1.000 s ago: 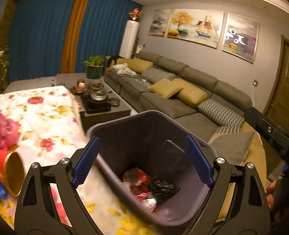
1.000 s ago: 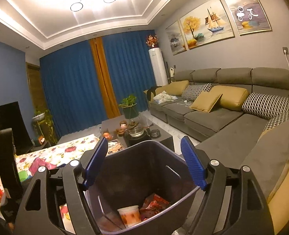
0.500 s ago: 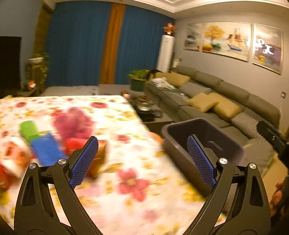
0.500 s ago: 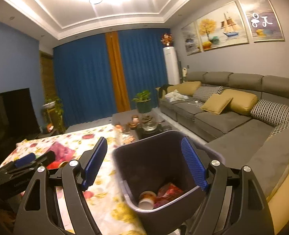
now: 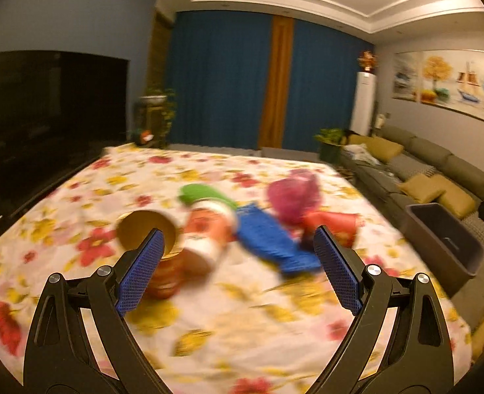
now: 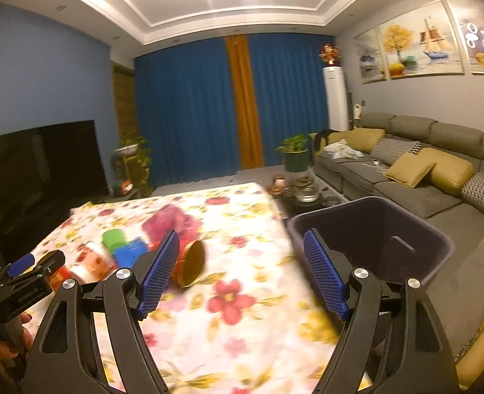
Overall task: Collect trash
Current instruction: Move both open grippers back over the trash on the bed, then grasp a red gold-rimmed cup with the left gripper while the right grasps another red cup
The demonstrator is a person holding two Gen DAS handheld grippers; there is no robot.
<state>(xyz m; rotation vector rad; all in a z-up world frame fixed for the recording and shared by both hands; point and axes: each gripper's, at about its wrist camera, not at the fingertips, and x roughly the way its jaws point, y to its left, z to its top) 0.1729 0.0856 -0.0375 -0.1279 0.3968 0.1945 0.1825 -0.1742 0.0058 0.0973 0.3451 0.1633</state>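
Blurred trash lies in a pile on the flowered tablecloth [image 5: 209,328]: a gold-ended can [image 5: 143,229], a red and white cup [image 5: 205,233], a green piece [image 5: 202,193], a blue packet [image 5: 268,239], a pink bag [image 5: 294,193] and a red packet [image 5: 333,226]. My left gripper [image 5: 238,269] is open and empty, a short way before the pile. The dark grey bin [image 6: 373,229] stands off the table's right edge. My right gripper [image 6: 242,275] is open and empty between the gold-ended can [image 6: 192,264] and the bin. The left gripper [image 6: 35,262] shows at the far left.
A grey sofa [image 6: 406,177] with yellow cushions runs along the right wall. A low coffee table with a glass pot [image 6: 304,193] and a plant [image 6: 294,154] stands beyond the bin. A dark TV [image 5: 45,115] is on the left. A hand [image 6: 22,328] holds the left gripper.
Both views have swung left, away from the bin and onto the table. The left gripper, earlier over the bin, now faces the trash pile. Both stay open.
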